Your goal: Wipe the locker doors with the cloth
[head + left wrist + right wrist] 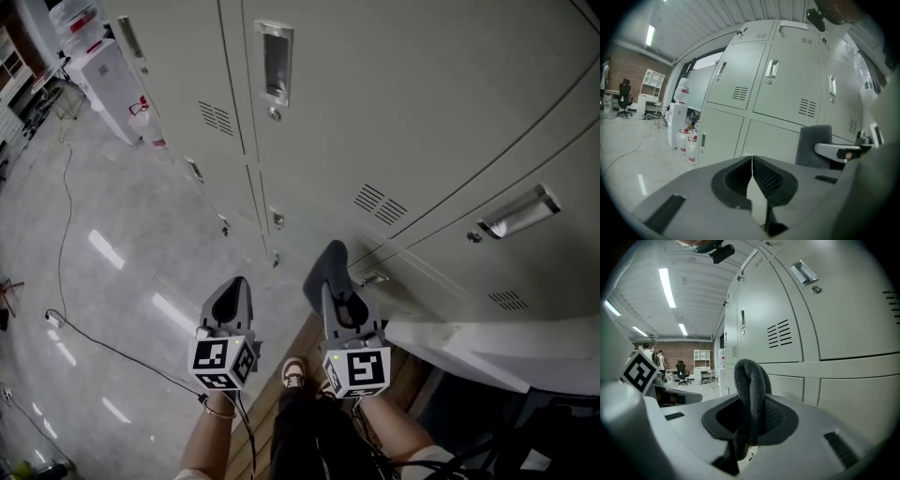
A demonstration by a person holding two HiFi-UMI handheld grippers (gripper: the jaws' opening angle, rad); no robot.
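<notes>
A bank of pale grey locker doors (403, 103) with recessed handles and vent slots fills the upper right of the head view. My right gripper (339, 298) is shut on a dark grey cloth (325, 272), which sticks up folded from the jaws (751, 380) close to the lower lockers without clearly touching them. My left gripper (230, 302) hangs a little to the left and further from the doors, jaws together with nothing between them (752, 180). The cloth (813, 145) also shows to the right in the left gripper view.
A glossy pale floor (112, 281) with a black cable (66, 225) lies to the left. A white unit (108, 84) and bottles (689, 145) stand beside the far end of the lockers. A wooden strip (281, 384) runs under my feet. A grey ledge (487, 352) juts out at right.
</notes>
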